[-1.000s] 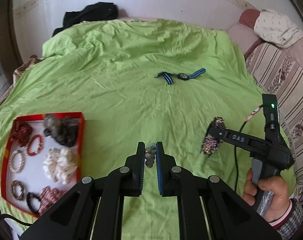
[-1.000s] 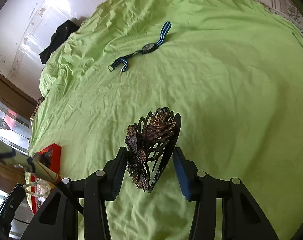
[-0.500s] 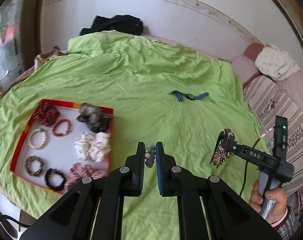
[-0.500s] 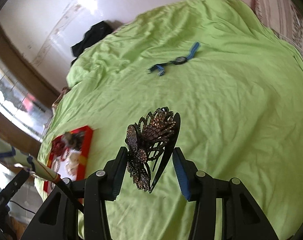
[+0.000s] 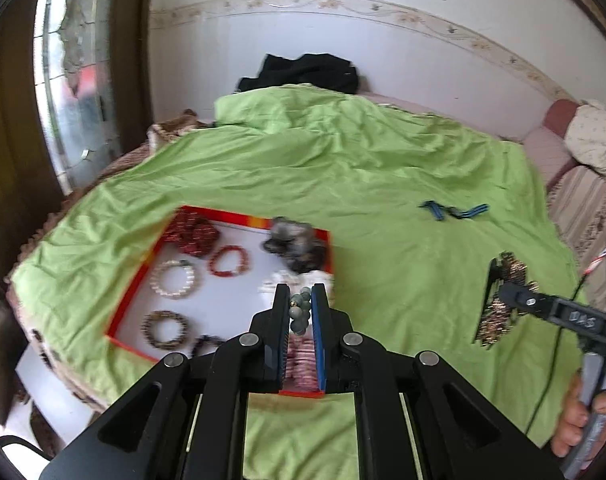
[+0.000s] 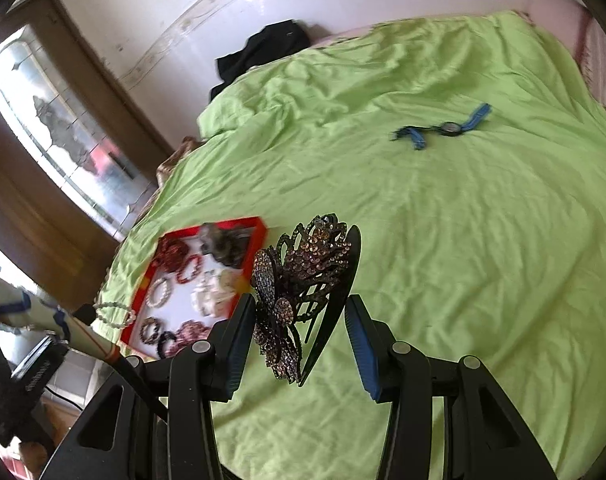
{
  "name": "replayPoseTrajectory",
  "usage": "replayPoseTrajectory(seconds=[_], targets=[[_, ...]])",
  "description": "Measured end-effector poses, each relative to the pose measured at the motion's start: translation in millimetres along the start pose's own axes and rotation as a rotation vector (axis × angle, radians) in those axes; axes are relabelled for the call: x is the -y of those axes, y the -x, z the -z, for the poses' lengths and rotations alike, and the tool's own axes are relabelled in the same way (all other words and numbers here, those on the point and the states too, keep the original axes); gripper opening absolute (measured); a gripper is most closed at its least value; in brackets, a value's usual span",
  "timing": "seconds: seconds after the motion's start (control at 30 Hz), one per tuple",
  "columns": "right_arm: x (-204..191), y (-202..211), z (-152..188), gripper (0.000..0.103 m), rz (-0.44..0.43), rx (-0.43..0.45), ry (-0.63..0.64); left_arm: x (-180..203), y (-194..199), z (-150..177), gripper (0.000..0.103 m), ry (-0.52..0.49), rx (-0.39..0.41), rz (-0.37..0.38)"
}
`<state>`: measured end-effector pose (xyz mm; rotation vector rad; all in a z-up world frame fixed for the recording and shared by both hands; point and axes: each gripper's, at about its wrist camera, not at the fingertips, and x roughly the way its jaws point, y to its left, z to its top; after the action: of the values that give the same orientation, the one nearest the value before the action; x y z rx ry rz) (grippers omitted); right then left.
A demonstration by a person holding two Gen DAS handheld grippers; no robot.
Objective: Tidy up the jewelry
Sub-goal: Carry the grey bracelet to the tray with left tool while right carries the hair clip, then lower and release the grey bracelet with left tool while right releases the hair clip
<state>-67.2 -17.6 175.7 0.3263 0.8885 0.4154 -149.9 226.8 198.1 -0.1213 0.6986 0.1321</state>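
On the left, the red tray (image 5: 137,280) of bracelets sits on the green bed (image 5: 383,200). Your left hand-held gripper (image 5: 301,312) pinches a grey bead bracelet (image 5: 299,314) above it. Your right hand-held gripper (image 6: 297,336) squeezes a sparkly hair clip (image 6: 299,280). A blue watch (image 6: 447,128) lies far right.

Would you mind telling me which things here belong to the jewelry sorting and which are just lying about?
Part of the job:
- red tray of bracelets and scrunchies
- bead bracelet in the left gripper
- rhinestone hair clip in the right gripper
- blue-strapped watch on the green sheet

Lying about:
- black garment
- cushion
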Motion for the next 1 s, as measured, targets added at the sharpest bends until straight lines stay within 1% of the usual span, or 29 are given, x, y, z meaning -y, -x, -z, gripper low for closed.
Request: replayPoseTrajectory(seconds=[0.1, 0.3, 0.47, 0.63, 0.73, 0.83, 1.0], targets=[[-21.0, -7.0, -2.5, 0.05, -0.012, -0.019, 0.034, -18.4, -2.5, 3.0, 0.01, 0.012, 0.005, -0.05], [-60.5, -30.2, -6.9, 0.05, -0.044, -0.058, 0.095, -52.5, -8.3, 7.4, 0.01, 0.065, -0.005, -0.064], [-96.2, -54.2, -7.9, 0.05, -0.053, -0.099, 0.162, -85.8, -12.9, 10.8, 0.01, 0.117, -0.018, -0.077], [-123.1, -76.4, -7.9, 0.05, -0.06, -0.128, 0.21, -117.0, -19.2, 13.7, 0.01, 0.151, -0.032, -0.099], [-134.7, -87.8, -5.8, 0.05, -0.065, -0.143, 0.224, -137.0, -25.9, 13.9, 0.01, 0.166, -0.045, -0.113], [-141.4, -100.8, -3.3, 0.05, -0.073, -0.165, 0.23, -153.4, -33.8, 11.2, 0.01, 0.183, -0.058, -0.111], [-147.1, -125.0, -8.3, 0.05, -0.085, -0.194, 0.233, -177.1, -47.9, -1.1, 0.01, 0.229, -0.077, -0.078]])
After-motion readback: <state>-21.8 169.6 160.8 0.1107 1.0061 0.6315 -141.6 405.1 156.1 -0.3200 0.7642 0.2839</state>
